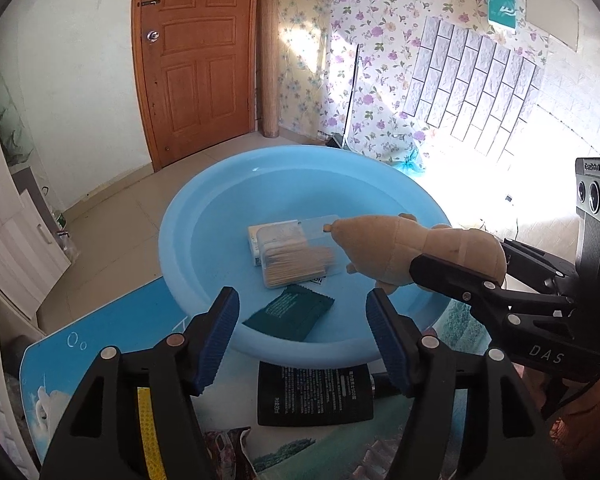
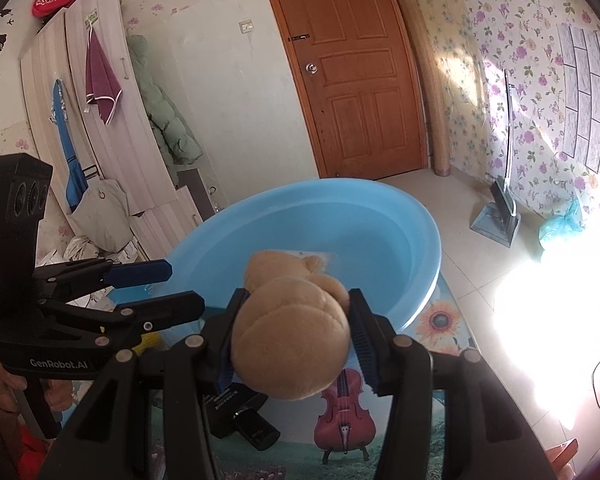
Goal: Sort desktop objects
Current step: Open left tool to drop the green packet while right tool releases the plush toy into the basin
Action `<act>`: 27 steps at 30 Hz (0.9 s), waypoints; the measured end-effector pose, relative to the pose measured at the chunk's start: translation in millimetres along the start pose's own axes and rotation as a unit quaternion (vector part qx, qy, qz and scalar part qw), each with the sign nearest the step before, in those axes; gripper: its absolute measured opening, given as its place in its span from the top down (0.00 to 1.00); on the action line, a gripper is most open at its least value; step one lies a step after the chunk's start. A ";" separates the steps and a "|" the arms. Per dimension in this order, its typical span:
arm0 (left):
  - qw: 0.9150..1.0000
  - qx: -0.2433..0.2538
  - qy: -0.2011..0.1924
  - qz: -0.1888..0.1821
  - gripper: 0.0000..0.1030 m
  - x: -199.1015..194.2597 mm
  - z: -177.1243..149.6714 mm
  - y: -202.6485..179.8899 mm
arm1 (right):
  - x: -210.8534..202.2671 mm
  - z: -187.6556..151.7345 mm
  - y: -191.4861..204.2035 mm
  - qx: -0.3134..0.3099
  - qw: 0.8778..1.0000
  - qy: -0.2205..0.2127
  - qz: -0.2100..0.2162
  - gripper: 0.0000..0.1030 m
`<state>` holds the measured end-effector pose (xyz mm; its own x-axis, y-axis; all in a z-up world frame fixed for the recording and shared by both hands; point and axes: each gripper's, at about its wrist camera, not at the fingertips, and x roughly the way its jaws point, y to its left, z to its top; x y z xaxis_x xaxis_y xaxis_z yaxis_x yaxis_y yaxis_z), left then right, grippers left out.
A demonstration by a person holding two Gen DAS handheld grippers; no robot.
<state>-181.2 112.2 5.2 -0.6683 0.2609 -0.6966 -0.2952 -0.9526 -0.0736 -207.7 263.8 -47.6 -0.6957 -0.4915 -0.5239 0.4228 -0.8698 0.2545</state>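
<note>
**Tan plush over the blue tub, time to let go clean**

Tan plush toy (image 2: 290, 336) is pinched between the right gripper (image 2: 294, 338) pads, its head poking past the fingertips over the blue basin (image 1: 204, 216). Left gripper (image 1: 302, 338) is spread, nothing between its pads, with the green packet (image 1: 290, 312) just beyond. Farther in sits what looks like a swab box (image 1: 296, 254). I'd lower the toy, then open up evenly so it doesn't snag.
</note>
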 end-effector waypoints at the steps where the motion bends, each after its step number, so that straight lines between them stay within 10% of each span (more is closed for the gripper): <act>1: 1.000 -0.001 0.001 0.001 0.36 -2.9 -2.3 1.5 | -0.7 -0.2 1.5 -0.001 1.000 0.001 -0.001 0.52; 27: 0.998 -0.049 0.012 0.047 0.18 -87.7 -139.9 48.7 | -38.7 -59.0 82.4 -0.052 0.995 0.078 -0.014 0.43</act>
<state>-41.4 21.1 -37.2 -0.6733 0.1671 -0.7202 -0.1625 -0.9837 -0.0764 -111.7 213.7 -54.3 -0.6125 -0.4477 -0.6514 0.4690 -0.8692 0.1565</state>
